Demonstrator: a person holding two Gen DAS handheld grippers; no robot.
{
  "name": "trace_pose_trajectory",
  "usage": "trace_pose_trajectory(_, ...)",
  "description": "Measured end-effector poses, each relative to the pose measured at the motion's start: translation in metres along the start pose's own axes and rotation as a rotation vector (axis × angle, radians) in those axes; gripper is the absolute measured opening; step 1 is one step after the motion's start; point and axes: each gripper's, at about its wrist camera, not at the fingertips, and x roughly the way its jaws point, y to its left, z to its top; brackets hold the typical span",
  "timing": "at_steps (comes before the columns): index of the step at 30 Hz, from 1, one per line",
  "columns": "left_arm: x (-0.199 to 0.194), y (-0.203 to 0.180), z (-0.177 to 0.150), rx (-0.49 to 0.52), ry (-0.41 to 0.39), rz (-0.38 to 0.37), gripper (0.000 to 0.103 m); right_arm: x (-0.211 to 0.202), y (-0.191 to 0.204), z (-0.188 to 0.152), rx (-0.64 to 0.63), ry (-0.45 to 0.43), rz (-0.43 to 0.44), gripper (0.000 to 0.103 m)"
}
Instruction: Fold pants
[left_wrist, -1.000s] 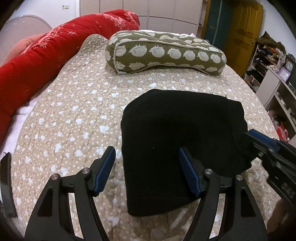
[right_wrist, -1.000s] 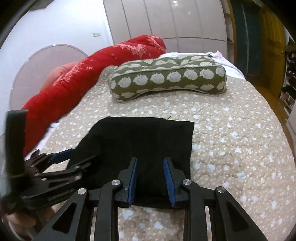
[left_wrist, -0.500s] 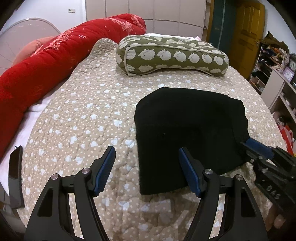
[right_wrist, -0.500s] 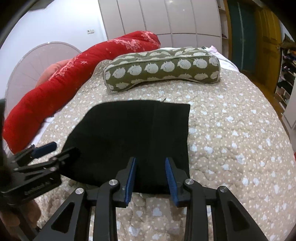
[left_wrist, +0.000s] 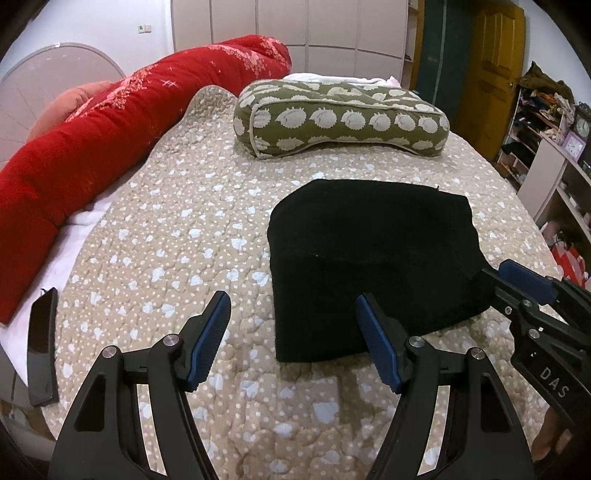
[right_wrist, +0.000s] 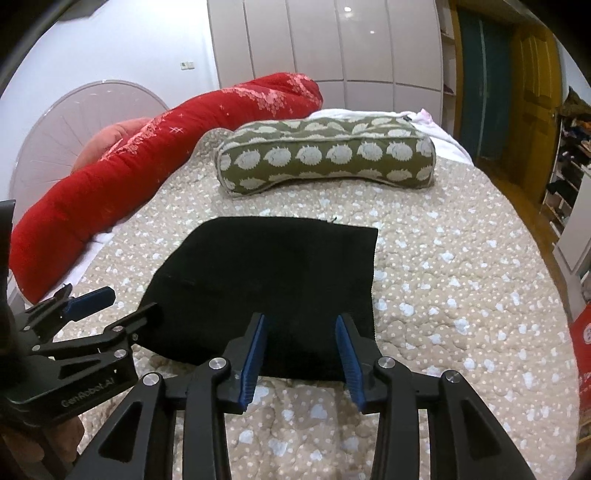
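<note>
Between the blue pads of the right tongs (right_wrist: 301, 347), whose jaws are opening, nothing is gripped now; a second ago they stood narrower over the near hem. The left tongs (left_wrist: 293, 332) hang wide and empty, pulled back from the cloth. The black pants (left_wrist: 373, 269) lie as a compact folded rectangle on the quilted bed (left_wrist: 177, 236). The fold looks finished.
</note>
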Motion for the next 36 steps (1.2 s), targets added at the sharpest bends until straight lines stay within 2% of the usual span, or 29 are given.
trace_pose_trajectory(15,-0.033,-0.003,-0.001,-0.007,-0.070,0.018,0.071,-0.031,0.004,-0.004,0.006,-0.045,-0.001,0.042)
trace_pose_trajectory(36,-0.048,-0.013,-0.007,0.009,-0.097,0.010,0.071,-0.045,-0.006,-0.013,0.027,-0.056,-0.009,0.043)
